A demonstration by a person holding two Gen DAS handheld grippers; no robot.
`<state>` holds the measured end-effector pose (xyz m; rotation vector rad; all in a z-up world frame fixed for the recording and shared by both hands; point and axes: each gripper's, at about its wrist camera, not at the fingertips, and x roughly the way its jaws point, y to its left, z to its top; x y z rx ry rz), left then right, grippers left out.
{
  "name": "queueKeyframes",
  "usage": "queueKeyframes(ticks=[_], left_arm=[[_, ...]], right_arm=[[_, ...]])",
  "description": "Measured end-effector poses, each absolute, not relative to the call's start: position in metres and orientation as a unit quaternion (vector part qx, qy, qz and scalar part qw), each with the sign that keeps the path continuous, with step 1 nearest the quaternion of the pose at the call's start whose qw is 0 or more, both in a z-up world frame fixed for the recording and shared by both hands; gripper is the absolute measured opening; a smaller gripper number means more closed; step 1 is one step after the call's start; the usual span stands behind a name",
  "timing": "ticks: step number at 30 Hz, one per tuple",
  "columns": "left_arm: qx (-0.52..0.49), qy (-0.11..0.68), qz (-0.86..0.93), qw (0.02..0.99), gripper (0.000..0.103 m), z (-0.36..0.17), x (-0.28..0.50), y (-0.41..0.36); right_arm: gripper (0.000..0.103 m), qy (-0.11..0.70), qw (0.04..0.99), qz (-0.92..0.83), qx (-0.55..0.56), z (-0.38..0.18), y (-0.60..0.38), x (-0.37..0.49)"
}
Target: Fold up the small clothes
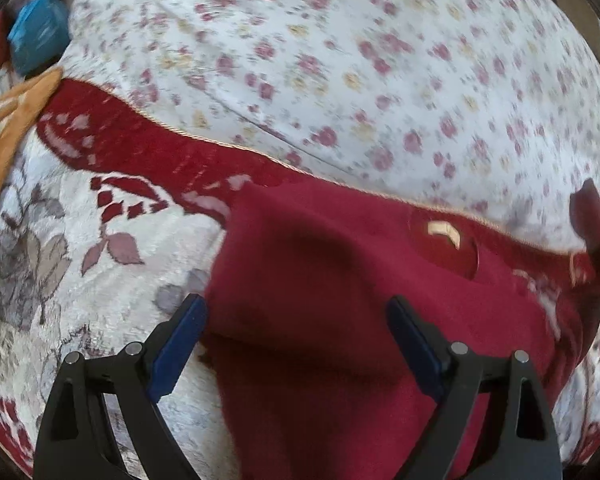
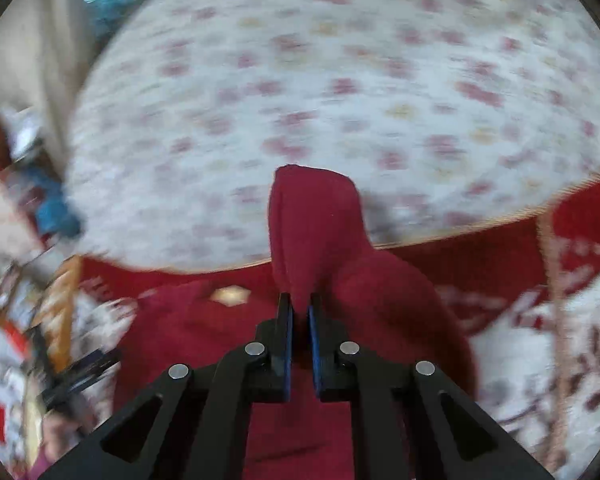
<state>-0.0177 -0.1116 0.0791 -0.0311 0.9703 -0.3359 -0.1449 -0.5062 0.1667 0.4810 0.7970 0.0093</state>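
A small dark red garment [image 1: 340, 280] lies on a patterned carpet, its neck opening with a pale label [image 1: 444, 232] toward the far right. My left gripper [image 1: 296, 320] is open, its blue pads straddling the garment's near left part just above it. In the right wrist view my right gripper [image 2: 300, 312] is shut on a fold of the red garment [image 2: 312, 220], which stands up in a peak in front of the fingers. The rest of the garment [image 2: 204, 332] hangs and spreads below. The right gripper's dark tip [image 1: 592, 220] shows at the right edge of the left view.
A floral white cushion or mattress [image 1: 380, 60] fills the far half of both views, edged by the red carpet border [image 1: 140, 136]. An orange cloth [image 1: 4, 128] and a blue item [image 1: 36, 36] sit at the far left. Blurred clutter [image 2: 16, 320] lies left in the right view.
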Motion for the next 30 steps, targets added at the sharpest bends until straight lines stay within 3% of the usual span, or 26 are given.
queueKeyframes(ticks=[4,7,8,10,12,16,26,27,29,30], left_arm=[[-0.062,0.46,-0.165,0.87,0.091,0.085,-0.013,-0.097],[-0.077,0.453,-0.18,0.869,0.091,0.087,-0.011,-0.097],[-0.08,0.455,-0.187,0.867,0.091,0.087,-0.011,-0.099],[-0.088,0.459,-0.21,0.859,0.091,0.087,-0.011,-0.104],[-0.089,0.457,-0.225,0.856,0.095,0.088,-0.015,-0.109],[-0.071,0.45,-0.245,0.856,0.097,0.087,-0.021,-0.126],[0.0,0.493,-0.248,0.834,0.097,0.061,-0.009,-0.193],[0.017,0.508,-0.242,0.827,0.095,0.053,-0.005,-0.205],[0.039,0.517,-0.238,0.822,0.075,0.045,-0.003,-0.219],[0.058,0.517,-0.234,0.821,0.051,0.043,-0.004,-0.227]], right_arm=[[0.009,0.403,0.887,0.095,0.205,0.153,-0.426,-0.123],[0.016,0.432,0.88,0.104,0.169,0.119,-0.379,-0.103],[0.035,0.45,0.87,0.114,0.167,0.106,-0.37,-0.098],[0.054,0.486,0.846,0.121,0.186,0.087,-0.362,-0.095],[0.054,0.473,0.85,0.117,0.201,0.089,-0.369,-0.107],[0.081,0.428,0.88,0.07,0.196,0.116,-0.402,-0.15],[0.086,0.368,0.873,-0.037,0.317,0.116,-0.511,-0.225],[0.086,0.368,0.873,-0.036,0.319,0.115,-0.513,-0.224],[0.086,0.365,0.875,-0.041,0.317,0.115,-0.515,-0.224],[0.086,0.363,0.876,-0.043,0.316,0.115,-0.516,-0.227]])
